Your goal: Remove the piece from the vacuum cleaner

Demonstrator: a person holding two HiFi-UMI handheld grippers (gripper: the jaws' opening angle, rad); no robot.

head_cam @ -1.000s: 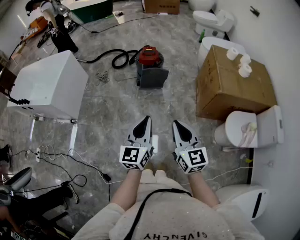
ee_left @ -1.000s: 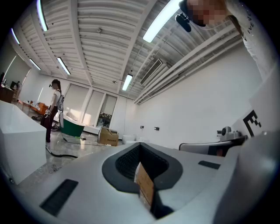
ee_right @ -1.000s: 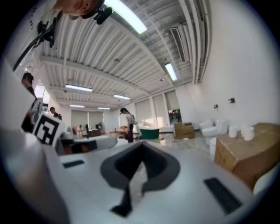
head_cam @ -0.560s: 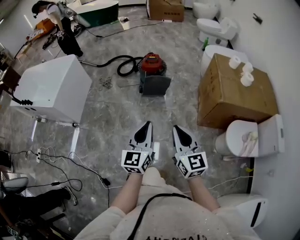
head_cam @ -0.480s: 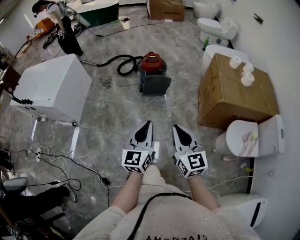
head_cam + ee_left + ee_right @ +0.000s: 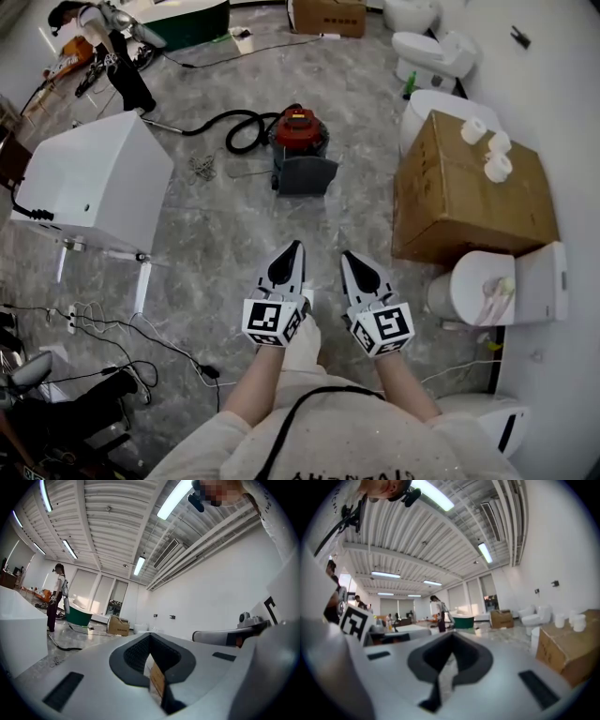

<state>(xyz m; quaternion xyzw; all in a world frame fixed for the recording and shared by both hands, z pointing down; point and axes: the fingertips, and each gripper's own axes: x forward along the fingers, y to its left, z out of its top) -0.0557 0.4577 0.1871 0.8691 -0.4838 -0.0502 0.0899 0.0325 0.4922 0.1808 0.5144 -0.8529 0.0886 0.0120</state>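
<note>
Head view, vacuum (image 6: 300, 133) beyond left hand-held gripper (image 6: 297, 246)

White left gripper (image 6: 295, 246) and right gripper (image 6: 346, 255) bear square-marker cubes (image 6: 273, 322); pale lettered shirt (image 6: 366, 441), black strap (image 6: 292, 408)

Bright, even light from the ceiling strip lights (image 6: 173, 501), soft shadows on the floor (image 6: 225, 234). Both gripper views are heavily fisheyed with dark corners, and the right one's blurry up close.

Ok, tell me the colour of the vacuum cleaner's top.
Red, on the vacuum cleaner, with a dark grey piece at its front; clearest in the head view.
</note>
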